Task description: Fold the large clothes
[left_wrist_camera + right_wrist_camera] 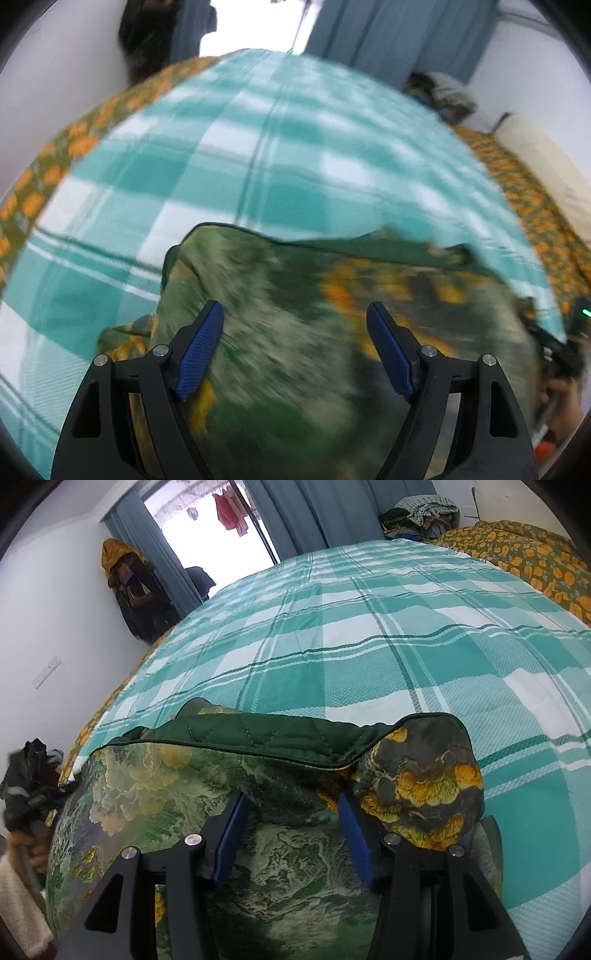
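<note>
- While the left wrist view smears with blur, the left gripper (295,347) hangs over the green quilted garment (280,325), its 2 blue pads spread wide and clamping nothing; the printed cloth lies below and ahead of them.
- Over on the right, the right gripper (291,834) points down at the same garment (229,775), bunched on the teal checked bedspread (369,635) at the near edge of the bed.
- Its 2 jaws stand partly apart with a hump of the printed fabric rising between them; whether the pads press on it I cannot tell.
- A folded-over flap shows the plain dark green quilted lining (258,734) just beyond the fingertips.
- A yellow-flowered lobe (424,782) sits right beside the right-hand pad.
</note>
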Available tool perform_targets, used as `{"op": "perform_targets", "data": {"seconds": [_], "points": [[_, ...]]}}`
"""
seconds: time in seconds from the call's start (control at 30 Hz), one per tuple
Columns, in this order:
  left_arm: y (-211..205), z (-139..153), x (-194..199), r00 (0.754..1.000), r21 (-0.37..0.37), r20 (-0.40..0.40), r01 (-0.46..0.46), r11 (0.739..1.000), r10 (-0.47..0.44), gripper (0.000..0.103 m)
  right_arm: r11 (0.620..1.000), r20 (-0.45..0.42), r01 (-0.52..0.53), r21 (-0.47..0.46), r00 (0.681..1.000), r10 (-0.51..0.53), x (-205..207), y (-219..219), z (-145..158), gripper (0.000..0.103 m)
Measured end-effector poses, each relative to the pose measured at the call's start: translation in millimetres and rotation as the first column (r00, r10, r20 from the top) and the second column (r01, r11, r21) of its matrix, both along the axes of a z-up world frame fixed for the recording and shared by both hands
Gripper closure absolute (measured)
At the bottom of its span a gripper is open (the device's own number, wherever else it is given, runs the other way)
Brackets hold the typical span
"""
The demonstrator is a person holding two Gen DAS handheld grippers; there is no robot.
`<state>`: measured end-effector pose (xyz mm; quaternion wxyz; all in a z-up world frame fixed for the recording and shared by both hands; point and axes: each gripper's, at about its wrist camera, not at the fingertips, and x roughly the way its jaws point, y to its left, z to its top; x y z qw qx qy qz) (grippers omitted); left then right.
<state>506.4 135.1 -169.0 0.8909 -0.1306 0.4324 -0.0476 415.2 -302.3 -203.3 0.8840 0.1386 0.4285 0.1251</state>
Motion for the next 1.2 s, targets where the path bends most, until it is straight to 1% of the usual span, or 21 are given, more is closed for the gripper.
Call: {"op": "perform_targets", "data": {"seconds": [0.03, 0.07, 0.1, 0.13, 0.2, 0.23, 0.3, 0.37, 0.43, 0.47, 0.53, 0.57, 0.63, 0.7, 0.77, 0.9, 0.93, 1.03, 1.1, 1.13, 1.2], "points": [[-6.3, 16.8, -10.1, 0.999, -0.010, 0.028, 0.033, 0.999, -0.033, 0.021, 1.000, -0.015, -0.003, -0.013, 1.000, 0.003, 1.3, 0.2, 6.1, 0.051], [-14.9, 31.3, -18.4, 0.996, -0.013, 0.052, 0.067, 0.998, -0.067, 0.017, 1.000, -0.021, -0.004, -0.018, 1.000, 0.004, 1.5, 0.1, 10.3, 0.051], [-25.2, 43.7, -25.1, 0.992, -0.014, 0.073, 0.105, 0.994, -0.104, 0.013, 1.000, -0.027, -0.005, -0.026, 1.000, 0.005, 1.2, 0.1, 16.4, 0.051], [-42.2, 56.5, -31.4, 0.982, -0.015, 0.093, 0.163, 0.986, -0.161, 0.012, 1.000, -0.029, -0.004, -0.030, 1.000, 0.003, 0.4, -0.2, 22.0, 0.051], [-69.2, 64.6, -31.7, 0.967, -0.013, 0.091, 0.240, 0.971, -0.237, 0.010, 1.000, -0.024, 0.001, -0.030, 1.000, -0.001, -3.2, -0.9, 32.4, 0.050], [-89.0, 62.4, -28.4, 0.958, -0.002, 0.071, 0.279, 0.960, -0.278, 0.010, 1.000, -0.020, 0.006, -0.024, 1.000, -0.007, -6.4, -1.6, 39.1, 0.050], [-113.4, 49.1, -18.6, 0.950, 0.026, 0.028, 0.311, 0.950, -0.312, 0.010, 1.000, -0.004, 0.012, 0.013, 1.000, -0.012, -19.2, -3.0, 55.4, 0.050], [-132.5, 21.7, -2.2, 0.951, 0.057, -0.040, 0.308, 0.950, -0.306, 0.010, 1.000, 0.006, -0.012, 0.022, 1.000, 0.012, -34.2, -0.9, 66.3, 0.050], [-139.8, -15.6, 15.8, 0.951, 0.063, -0.132, 0.288, 0.956, -0.278, 0.011, 0.999, 0.014, -0.044, -0.004, 0.999, 0.044, -55.2, 3.4, 74.1, 0.050], [-141.8, -30.7, 20.1, 0.953, 0.073, -0.143, 0.279, 0.957, -0.267, 0.007, 0.998, 0.016, -0.060, -0.017, 0.998, 0.061, -67.9, 4.8, 75.6, 0.050], [-142.8, -47.1, 18.1, 0.960, 0.093, -0.101, 0.269, 0.959, -0.260, 0.004, 0.996, 0.017, -0.077, -0.035, 0.997, 0.078, -90.7, 5.1, 73.5, 0.047], [-142.6, -48.9, 17.0, 0.962, 0.093, -0.093, 0.265, 0.960, -0.257, 0.003, 0.996, 0.014, -0.081, -0.043, 0.997, 0.082, -104.6, 4.2, 68.5, 0.045], [-142.1, -46.8, 16.8, 0.963, 0.091, -0.088, 0.264, 0.960, -0.256, 0.003, 0.994, -0.003, -0.079, -0.069, 0.997, 0.079, -125.2, 1.8, 53.1, 0.044], [-142.6, -43.2, 15.9, 0.961, 0.088, -0.093, 0.269, 0.959, -0.261, 0.003, 0.993, -0.009, -0.078, -0.088, 0.997, 0.077, -137.1, 0.3, 38.7, 0.044], [-142.1, -37.1, 14.1, 0.961, 0.095, -0.098, 0.268, 0.959, -0.259, 0.003, 0.993, 0.003, -0.065, -0.094, 0.998, 0.066, -143.5, -0.1, 34.1, 0.044], [-146.7, -16.0, -4.0, 0.956, 0.115, -0.092, 0.286, 0.951, -0.277, 0.005, 0.995, 0.022, -0.054, -0.087, 0.998, 0.056, -154.9, 0.2, 49.3, 0.044], [-146.7, -7.0, -16.6, 0.950, 0.121, -0.080, 0.310, 0.943, -0.302, 0.005, 0.995, 0.037, -0.053, -0.080, 0.998, 0.056, -160.6, -1.2, 57.0, 0.044], [-144.7, 3.9, -50.1, 0.935, 0.143, -0.044, 0.353, 0.925, -0.351, 0.005, 0.996, 0.072, -0.048, -0.079, 0.996, 0.054, -176.8, -2.9, 68.3, 0.044], [-143.6, -3.8, -62.7, 0.933, 0.156, -0.057, 0.360, 0.920, -0.355, 0.005, 0.996, 0.084, -0.045, -0.080, 0.995, 0.051, -186.0, -1.8, 69.8, 0.044], [-143.8, -13.3, -68.1, 0.932, 0.166, -0.071, 0.363, 0.917, -0.356, 0.004, 0.996, 0.084, -0.041, -0.083, 0.995, 0.048, -189.2, -0.4, 67.2, 0.044], [-144.5, -31.0, -71.9, 0.936, 0.176, -0.071, 0.353, 0.919, -0.346, 0.003, 0.996, 0.057, -0.037, -0.083, 0.998, 0.041, -189.3, 1.8, 53.8, 0.044]]}}
